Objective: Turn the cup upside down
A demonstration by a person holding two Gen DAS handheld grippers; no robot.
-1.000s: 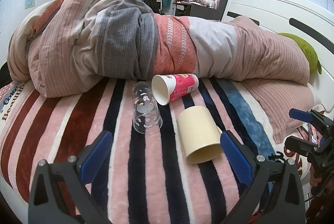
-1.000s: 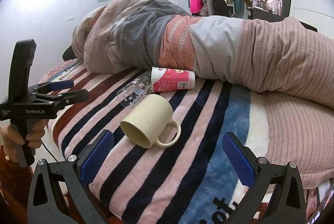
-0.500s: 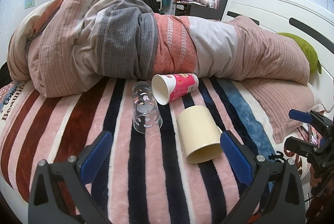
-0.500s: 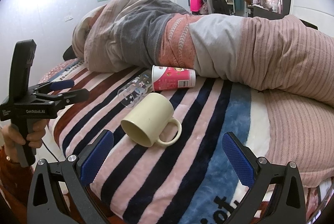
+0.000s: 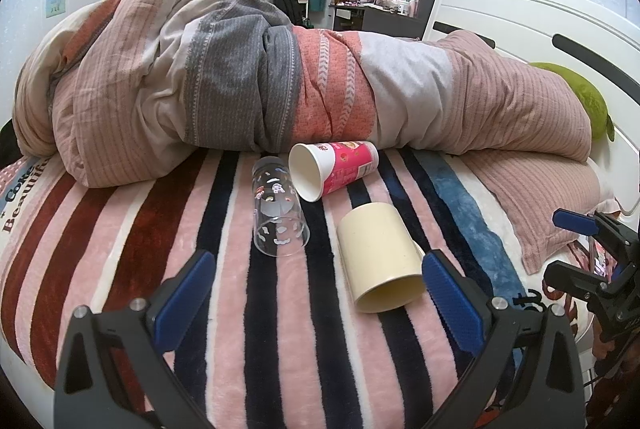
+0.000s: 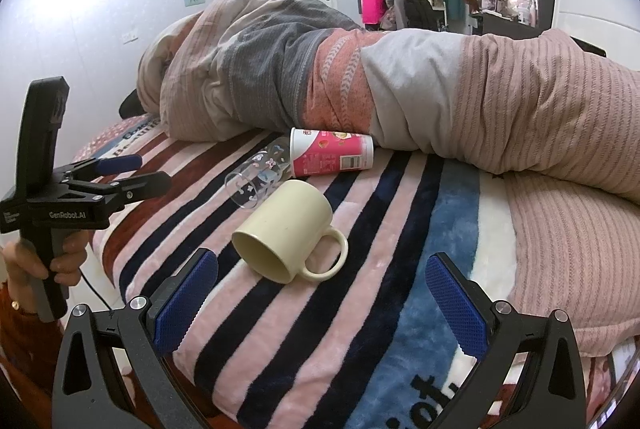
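Observation:
Three cups lie on their sides on a striped blanket [image 5: 136, 241]: a cream mug [image 5: 378, 255] [image 6: 286, 229] with its handle showing in the right wrist view, a clear printed glass [image 5: 278, 209] [image 6: 256, 177], and a pink-and-white paper cup [image 5: 332, 169] [image 6: 330, 151]. My left gripper [image 5: 316, 293] is open and empty, near the mug's mouth; it also shows in the right wrist view [image 6: 136, 173]. My right gripper [image 6: 320, 299] is open and empty, just short of the mug; it also shows in the left wrist view [image 5: 576, 245].
A rolled quilt [image 5: 240, 81] lies across the bed right behind the cups. A pink pillow [image 6: 568, 253] sits to the right, by a white headboard [image 5: 520, 25] and a green plush [image 5: 588, 97]. The bed's edge is under both grippers.

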